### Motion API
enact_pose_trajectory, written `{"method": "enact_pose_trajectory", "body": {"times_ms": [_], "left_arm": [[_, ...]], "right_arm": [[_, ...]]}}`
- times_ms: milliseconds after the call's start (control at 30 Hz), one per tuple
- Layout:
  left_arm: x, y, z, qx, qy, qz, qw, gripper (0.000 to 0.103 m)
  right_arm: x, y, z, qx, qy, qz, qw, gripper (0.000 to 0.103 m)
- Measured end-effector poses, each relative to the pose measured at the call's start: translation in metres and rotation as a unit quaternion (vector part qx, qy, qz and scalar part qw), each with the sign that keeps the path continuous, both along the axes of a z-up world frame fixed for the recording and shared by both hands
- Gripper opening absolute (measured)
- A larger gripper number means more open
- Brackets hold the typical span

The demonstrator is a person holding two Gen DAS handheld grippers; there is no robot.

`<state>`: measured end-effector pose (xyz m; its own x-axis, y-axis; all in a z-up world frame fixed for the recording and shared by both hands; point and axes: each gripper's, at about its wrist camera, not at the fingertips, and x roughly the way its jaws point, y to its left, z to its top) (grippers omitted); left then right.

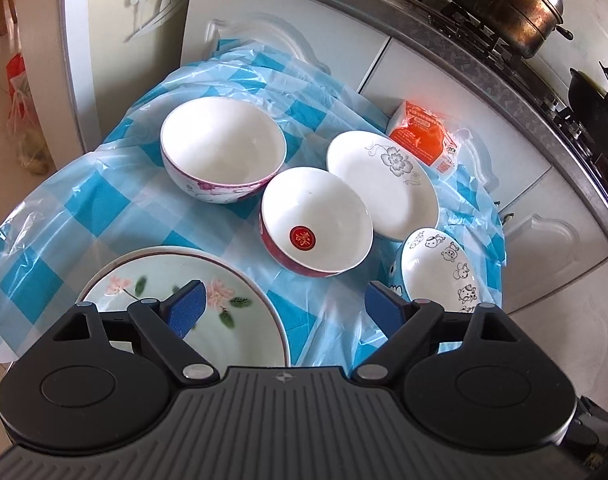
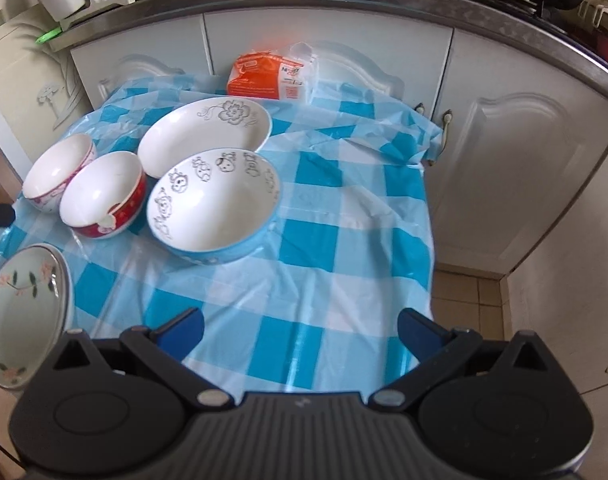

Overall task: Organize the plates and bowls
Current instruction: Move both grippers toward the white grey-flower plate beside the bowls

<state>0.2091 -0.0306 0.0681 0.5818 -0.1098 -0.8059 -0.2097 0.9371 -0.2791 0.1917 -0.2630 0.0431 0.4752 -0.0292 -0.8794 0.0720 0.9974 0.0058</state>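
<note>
on the checked cloth: five dishes, two wide-open grippers

on the blue and white checked plastic tablecloth (image 2: 324, 240) sit five dishes. the pale green plate with pink flowers (image 1: 175, 300) lies at the near left edge of the table. it seems to rest on another plate, but that is hard to tell. behind it stands the big white bowl with purple flowers on the outside (image 1: 223, 148). just beside that is the white bowl with a red outside and a round red mark inside (image 1: 316, 222); the two look like they touch. next comes the flat white plate with a grey flower drawing (image 1: 382, 182). in front of that plate sits the white bowl with a blue outside and little black cartoon animals inside (image 2: 215, 210), close to the red bowl.

the left gripper (image 1: 285, 306) hangs above the green plate and the cloth. its blue pads are spread as wide as they go and hold nothing. the right gripper (image 2: 301, 330) hangs above bare cloth, also spread wide and holding nothing.

at the back of the table lies an orange and white plastic packet (image 2: 269, 78). behind it are white cupboard doors (image 2: 524, 160). a dark metal pot (image 1: 508, 4) sits up on the stove.
</note>
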Motion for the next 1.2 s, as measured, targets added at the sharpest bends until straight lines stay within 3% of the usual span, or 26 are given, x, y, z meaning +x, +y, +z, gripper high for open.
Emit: {"method": "enact_pose_trajectory", "body": {"times_ms": [400,633,833,967,1200], "left_arm": [[0.025,-0.014,0.000,0.048,-0.052,-0.016,0.9974,0.103],[0.056,-0.028,-0.002,0.090,-0.054,-0.071,0.9919,0.103],[0.084,-0.034,-0.007,0.103,-0.047,-0.097,0.9889,0.103],[0.105,-0.032,-0.010,0.101,-0.034,-0.098,0.9895,0.103],[0.135,-0.029,-0.018,0.089,-0.027,-0.106,0.9900,0.103]], "right_arm": [[0.000,-0.024,-0.009,-0.026,-0.058,0.001,0.998,0.102],[0.022,-0.031,-0.013,-0.001,-0.069,-0.047,0.997,0.102],[0.047,-0.031,-0.016,0.002,-0.081,-0.073,0.994,0.102],[0.069,-0.035,-0.017,0.023,-0.087,-0.089,0.992,0.102],[0.112,-0.043,-0.016,0.109,-0.095,-0.111,0.983,0.102]]}}
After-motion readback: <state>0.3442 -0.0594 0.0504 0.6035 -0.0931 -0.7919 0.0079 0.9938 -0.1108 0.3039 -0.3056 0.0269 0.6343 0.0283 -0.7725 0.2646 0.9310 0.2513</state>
